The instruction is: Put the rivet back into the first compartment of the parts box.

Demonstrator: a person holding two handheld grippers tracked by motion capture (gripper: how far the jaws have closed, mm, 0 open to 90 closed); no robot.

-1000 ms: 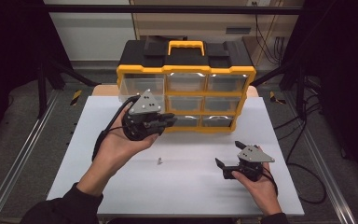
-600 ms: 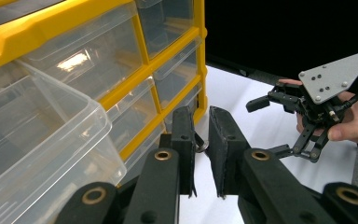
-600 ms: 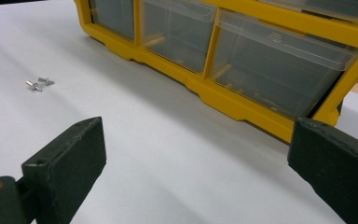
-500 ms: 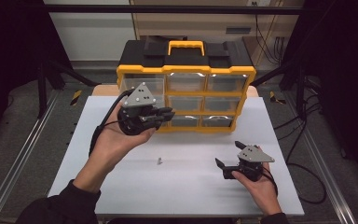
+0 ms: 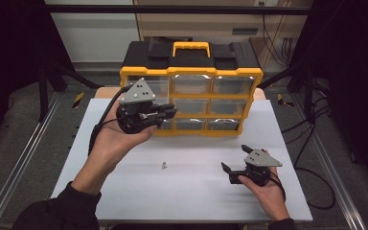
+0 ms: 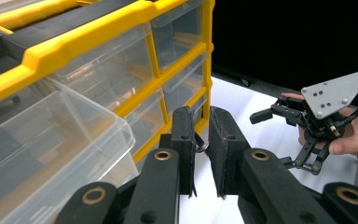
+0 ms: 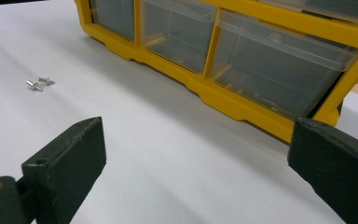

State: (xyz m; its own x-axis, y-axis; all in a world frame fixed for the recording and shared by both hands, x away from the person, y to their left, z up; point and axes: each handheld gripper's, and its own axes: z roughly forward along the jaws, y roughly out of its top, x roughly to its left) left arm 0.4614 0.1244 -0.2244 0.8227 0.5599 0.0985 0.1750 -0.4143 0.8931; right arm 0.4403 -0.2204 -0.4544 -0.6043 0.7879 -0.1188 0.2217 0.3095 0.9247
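Observation:
A yellow-and-black drawer organizer (image 5: 191,72) with clear drawers stands at the back of the white table (image 5: 124,196). My left gripper (image 5: 171,111) is held up in front of its left column. In the left gripper view, my left gripper (image 6: 200,119) has its jaws nearly together on a small metal part (image 6: 199,141), beside a clear drawer (image 6: 51,149) that is pulled out. My right gripper (image 5: 235,158) rests at the front right with its jaws wide apart and nothing between them; the same open right gripper (image 7: 198,135) faces the organizer's bottom row (image 7: 242,70).
Two small metal screws (image 7: 39,83) lie loose on the table in front of the organizer, seen as a speck (image 5: 163,166) from above. The organizer's yellow handle (image 5: 191,47) lies folded on its lid. Dark frame rails run along both table sides.
My left gripper has shifted a little to the left and up along the organizer's front, jaws unchanged. The right gripper has stayed where it was.

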